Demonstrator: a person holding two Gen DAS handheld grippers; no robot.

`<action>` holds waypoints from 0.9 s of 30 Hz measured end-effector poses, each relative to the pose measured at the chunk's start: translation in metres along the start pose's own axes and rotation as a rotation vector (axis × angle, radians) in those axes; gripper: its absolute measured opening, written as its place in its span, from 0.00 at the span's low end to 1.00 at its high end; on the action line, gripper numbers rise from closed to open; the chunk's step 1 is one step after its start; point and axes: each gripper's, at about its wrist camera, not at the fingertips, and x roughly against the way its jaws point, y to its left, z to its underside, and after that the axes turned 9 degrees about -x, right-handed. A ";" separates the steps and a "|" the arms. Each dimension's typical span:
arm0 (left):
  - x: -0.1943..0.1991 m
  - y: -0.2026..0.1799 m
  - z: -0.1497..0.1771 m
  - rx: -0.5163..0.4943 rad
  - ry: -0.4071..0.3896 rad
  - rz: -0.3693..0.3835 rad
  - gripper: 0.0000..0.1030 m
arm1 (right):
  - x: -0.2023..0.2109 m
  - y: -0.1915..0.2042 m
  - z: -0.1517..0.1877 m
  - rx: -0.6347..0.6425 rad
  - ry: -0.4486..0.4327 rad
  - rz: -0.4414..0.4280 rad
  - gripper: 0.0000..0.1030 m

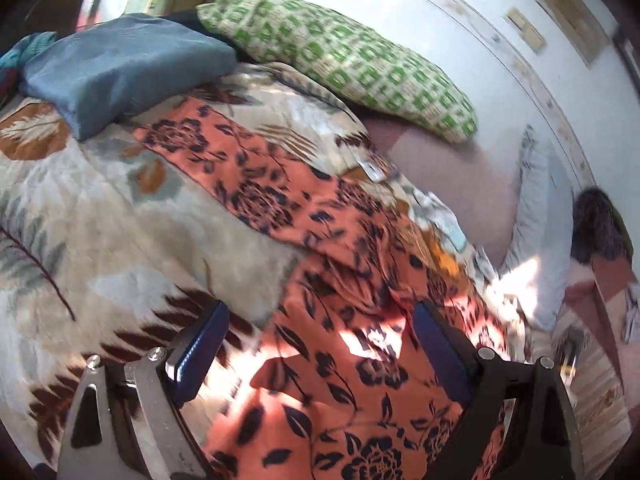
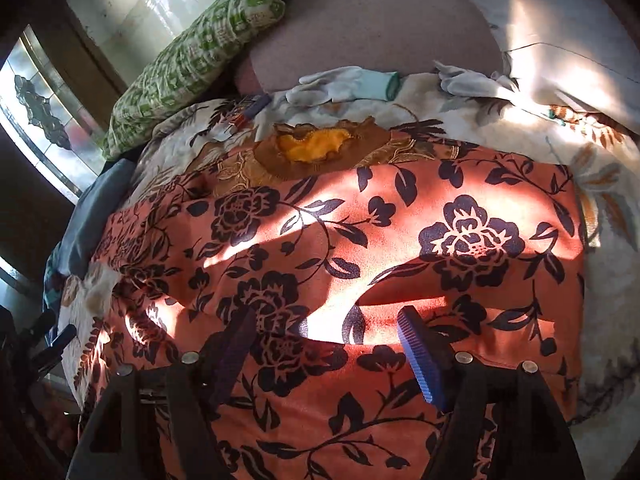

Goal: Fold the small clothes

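Orange garment (image 2: 360,240) with dark flowers lies creased and sunlit beneath both hand-held grippers, jaws wide, empty.

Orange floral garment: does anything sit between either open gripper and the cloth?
Nothing visible does. The left gripper and right gripper both hang open directly over the orange floral garment; only bare cloth shows between their fingers.

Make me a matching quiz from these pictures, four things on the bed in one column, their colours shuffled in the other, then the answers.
Things:
1. garment
2. checked pillow
3. plain pillow
4. gloves

Colours:
A. blue-grey
B. whitish
C. orange with dark flowers
D. green and cream

Pairs: 1-C, 2-D, 3-A, 4-B
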 end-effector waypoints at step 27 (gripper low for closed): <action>-0.079 0.133 -0.130 0.256 0.013 -0.207 0.03 | -0.021 -0.047 0.008 -0.171 -0.023 -0.166 0.76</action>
